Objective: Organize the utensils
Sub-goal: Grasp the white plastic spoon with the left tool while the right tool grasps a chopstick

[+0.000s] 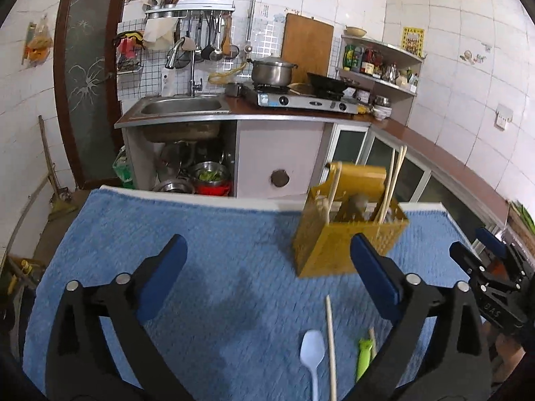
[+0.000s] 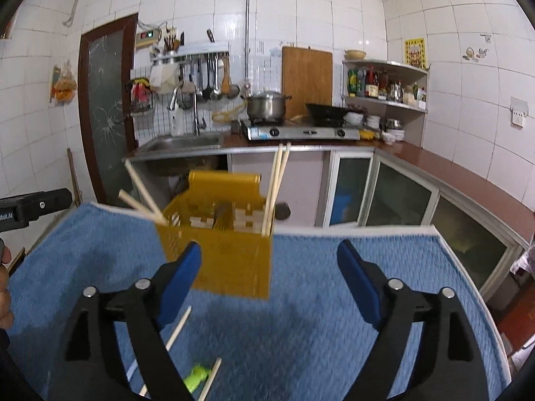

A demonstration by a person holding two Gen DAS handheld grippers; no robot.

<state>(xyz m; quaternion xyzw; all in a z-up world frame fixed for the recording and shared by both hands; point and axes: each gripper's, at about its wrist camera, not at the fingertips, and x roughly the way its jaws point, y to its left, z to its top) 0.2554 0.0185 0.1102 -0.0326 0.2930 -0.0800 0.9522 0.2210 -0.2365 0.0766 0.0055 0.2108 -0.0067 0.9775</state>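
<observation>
- Left gripper and right gripper are hanging released, grasping nothing.
- Chopstick and spoon are lying at six o'clock of the basket; pinch mid-shaft.

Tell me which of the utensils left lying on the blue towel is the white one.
The plastic spoon. It is white with a rounded bowl, lying left of the bare wooden chopstick; the third piece is green.

The blue towel is bare across the middle and left of the left wrist picture, so a gripper could pass there. The yellow basket blocks the upper right. A white spoon and chopsticks lie at the bottom.
</observation>
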